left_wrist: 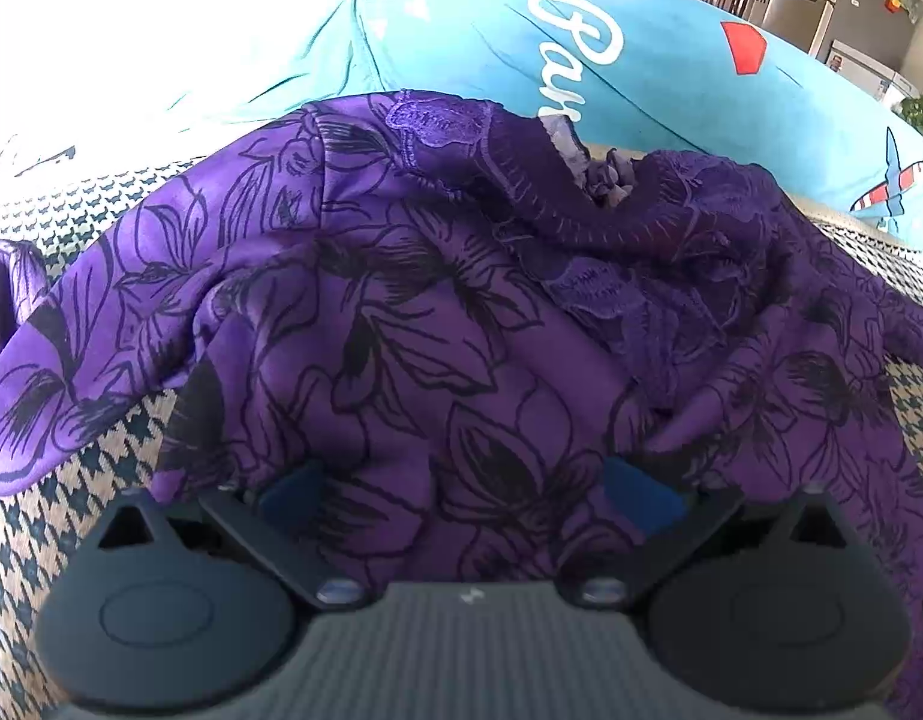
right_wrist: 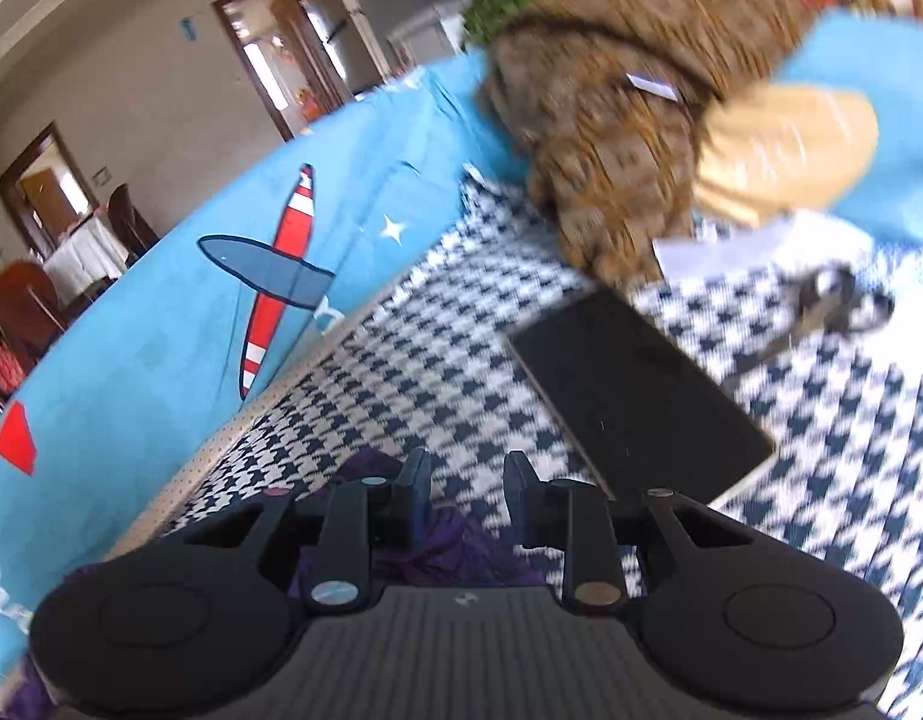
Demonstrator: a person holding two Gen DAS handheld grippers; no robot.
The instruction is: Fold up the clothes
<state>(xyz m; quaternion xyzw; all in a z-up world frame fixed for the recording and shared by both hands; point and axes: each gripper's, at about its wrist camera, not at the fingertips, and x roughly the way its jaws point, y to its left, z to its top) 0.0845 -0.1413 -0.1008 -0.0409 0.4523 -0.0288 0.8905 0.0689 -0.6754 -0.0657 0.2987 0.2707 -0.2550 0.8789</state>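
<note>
- Left gripper [left_wrist: 467, 480]: my fingers are spread wide, with the purple garment [left_wrist: 437, 312] bunched between and ahead of them on the houndstooth cover [left_wrist: 71, 210].
- Right gripper [right_wrist: 467, 480]: parted, nothing held (garment edge just beneath), so left is nearer.

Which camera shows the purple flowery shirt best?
The left wrist view. The purple flowery shirt fills most of that picture, spread over the checked cover, so its black flowers and lace show. The right wrist view catches only a small crumpled bit of it, low down by the right claw.
</note>
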